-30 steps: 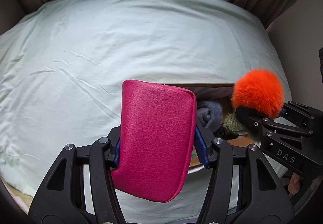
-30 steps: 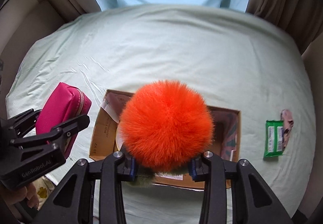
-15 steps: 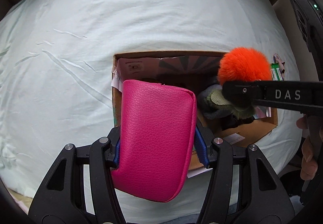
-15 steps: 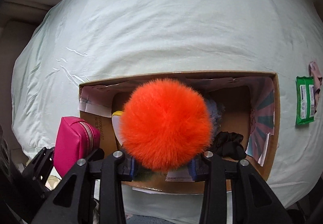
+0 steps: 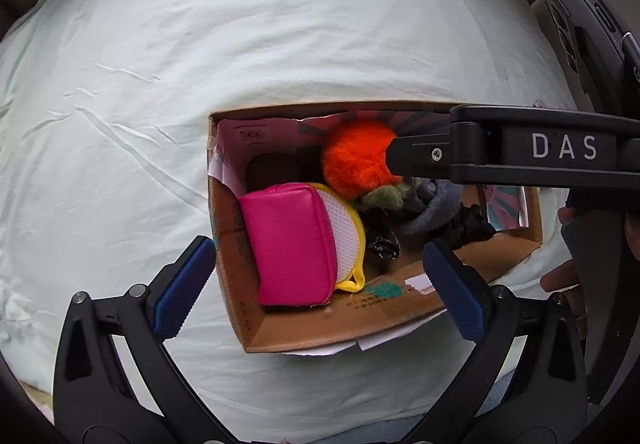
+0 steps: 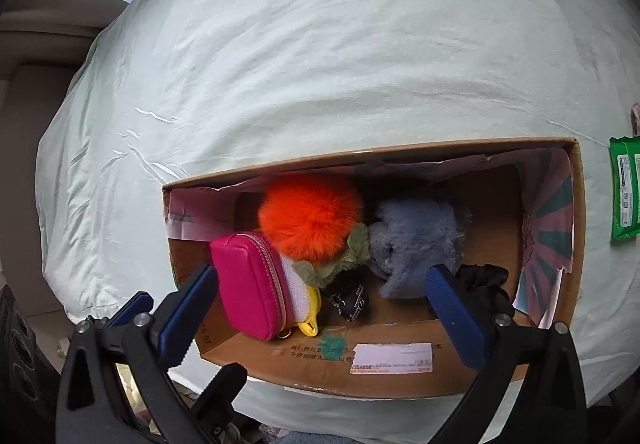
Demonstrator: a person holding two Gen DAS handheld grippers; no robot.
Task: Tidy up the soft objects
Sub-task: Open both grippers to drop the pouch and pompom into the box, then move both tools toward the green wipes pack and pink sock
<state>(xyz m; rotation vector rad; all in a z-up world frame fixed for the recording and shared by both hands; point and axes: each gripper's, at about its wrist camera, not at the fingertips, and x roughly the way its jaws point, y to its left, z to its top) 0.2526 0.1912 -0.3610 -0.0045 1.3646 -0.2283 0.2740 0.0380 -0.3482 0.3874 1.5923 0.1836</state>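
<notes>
An open cardboard box (image 5: 304,320) (image 6: 400,376) sits on a pale green sheet. In it lie a pink zip pouch (image 5: 290,244) (image 6: 250,284), an orange pom-pom (image 5: 358,160) (image 6: 310,214), a grey plush (image 6: 416,244) (image 5: 434,204), a yellow-edged mesh pouch (image 5: 348,240) and a black scrunchie (image 6: 484,284). My left gripper (image 5: 316,284) is open and empty above the box's near left part. My right gripper (image 6: 320,308) is open and empty above the box's near wall; its side shows in the left wrist view.
A green wipes packet (image 6: 624,192) lies on the sheet right of the box, with a pink item beyond it at the frame edge. The sheet (image 5: 280,44) spreads far and left. Brown curtains hang at the back corners.
Both grippers opened. The pink pouch dropped from the left one and the orange pom-pom from the right one into the box. Both cameras came closer to the box.
</notes>
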